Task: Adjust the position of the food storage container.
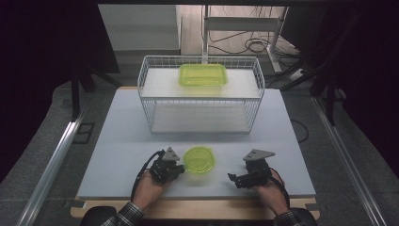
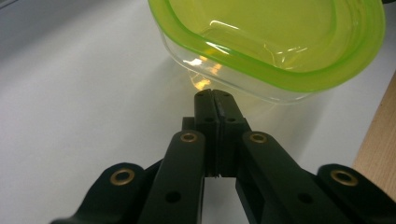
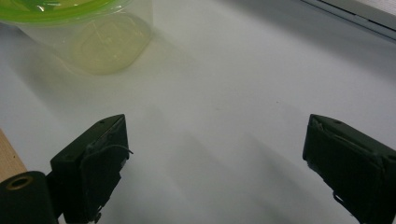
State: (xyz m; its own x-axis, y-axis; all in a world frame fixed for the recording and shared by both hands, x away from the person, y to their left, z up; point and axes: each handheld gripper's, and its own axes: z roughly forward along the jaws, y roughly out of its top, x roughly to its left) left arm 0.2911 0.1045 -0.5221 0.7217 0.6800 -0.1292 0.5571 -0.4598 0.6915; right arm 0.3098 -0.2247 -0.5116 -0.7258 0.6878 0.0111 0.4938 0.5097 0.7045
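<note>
Left gripper beside container rim

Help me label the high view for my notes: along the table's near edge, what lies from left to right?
Left gripper with jaws shut → small green-lidded container → right gripper with jaws open. All three sit on the white table.

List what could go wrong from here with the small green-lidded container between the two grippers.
1. The left gripper, jaws shut, sits right against the small container; a nudge could likely slide or tip so light a tub.
2. It stands near the table's front edge, so a push that way might send it off.
</note>
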